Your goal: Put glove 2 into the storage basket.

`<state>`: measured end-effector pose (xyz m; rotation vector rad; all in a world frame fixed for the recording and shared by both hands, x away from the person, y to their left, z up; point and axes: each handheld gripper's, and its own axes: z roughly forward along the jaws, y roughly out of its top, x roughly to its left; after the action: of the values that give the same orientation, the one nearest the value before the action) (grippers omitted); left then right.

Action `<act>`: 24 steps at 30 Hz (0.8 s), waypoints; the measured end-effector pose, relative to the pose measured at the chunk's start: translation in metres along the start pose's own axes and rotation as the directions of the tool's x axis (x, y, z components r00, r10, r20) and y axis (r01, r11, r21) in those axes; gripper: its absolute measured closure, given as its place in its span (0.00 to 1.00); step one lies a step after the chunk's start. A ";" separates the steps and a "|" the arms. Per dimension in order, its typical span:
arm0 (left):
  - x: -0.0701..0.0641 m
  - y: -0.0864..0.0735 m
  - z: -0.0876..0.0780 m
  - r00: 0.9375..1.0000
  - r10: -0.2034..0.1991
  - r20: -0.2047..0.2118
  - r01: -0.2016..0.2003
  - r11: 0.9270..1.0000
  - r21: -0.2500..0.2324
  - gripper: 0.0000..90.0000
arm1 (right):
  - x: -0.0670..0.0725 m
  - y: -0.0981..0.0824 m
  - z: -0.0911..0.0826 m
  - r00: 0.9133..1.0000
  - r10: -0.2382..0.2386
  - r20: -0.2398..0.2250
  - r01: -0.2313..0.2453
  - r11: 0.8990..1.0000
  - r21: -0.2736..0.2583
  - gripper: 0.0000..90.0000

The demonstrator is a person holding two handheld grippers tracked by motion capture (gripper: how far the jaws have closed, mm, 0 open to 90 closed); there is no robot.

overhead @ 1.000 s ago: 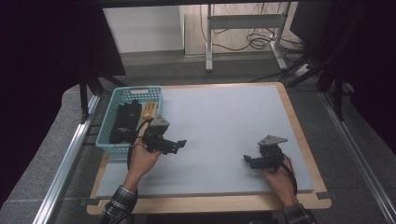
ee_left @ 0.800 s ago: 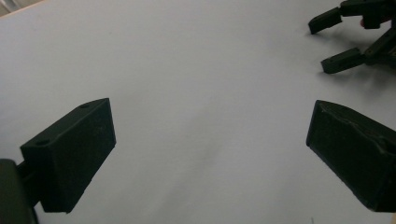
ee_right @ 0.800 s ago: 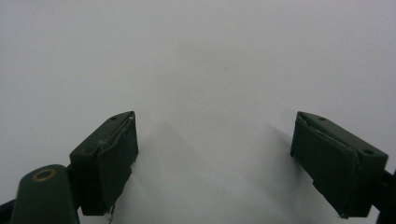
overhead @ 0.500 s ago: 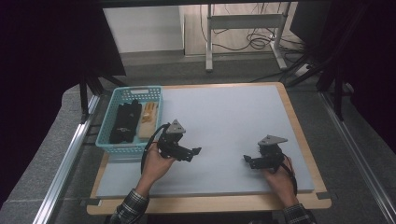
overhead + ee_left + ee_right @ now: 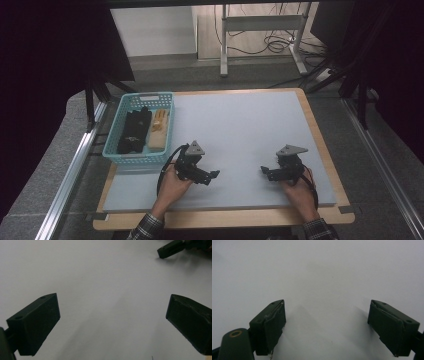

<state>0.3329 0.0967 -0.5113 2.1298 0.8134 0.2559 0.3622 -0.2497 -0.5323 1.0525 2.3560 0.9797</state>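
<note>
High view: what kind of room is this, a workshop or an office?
Probably a lab: a hand-held left gripper and right gripper over a grey mat, a basket, and floor cables.

left tongs [image 5: 212,176] jaws spread, right tongs [image 5: 265,171] jaws spread, both low

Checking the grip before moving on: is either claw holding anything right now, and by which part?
Nothing is held. The left claw and right claw both stand open over the bare table.
</note>
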 end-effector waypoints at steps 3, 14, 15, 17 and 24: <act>-0.001 -0.006 0.003 1.000 -0.001 0.000 0.001 1.000 0.006 0.00 | 0.000 0.000 0.000 1.000 0.000 0.000 0.000 1.000 0.000 0.16; -0.005 -0.023 0.015 1.000 0.008 -0.021 -0.007 0.998 0.056 0.00 | 0.000 0.000 0.000 1.000 0.000 0.000 0.000 1.000 0.000 0.16; -0.006 -0.024 0.017 1.000 0.013 -0.026 -0.011 0.998 0.062 0.00 | 0.000 0.000 0.000 1.000 0.000 0.000 0.000 1.000 0.000 0.16; -0.007 -0.026 0.019 0.999 0.020 -0.034 -0.017 0.997 0.074 0.00 | 0.000 0.000 0.000 1.000 0.000 0.000 0.000 1.000 0.000 0.16; -0.012 -0.027 0.023 0.997 0.049 -0.061 -0.043 0.994 0.103 0.00 | 0.000 0.000 0.000 1.000 0.000 0.000 0.000 1.000 0.000 0.16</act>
<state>0.3211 0.0866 -0.5460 2.2475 0.8304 0.3142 0.3622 -0.2496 -0.5323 1.0526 2.3559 0.9794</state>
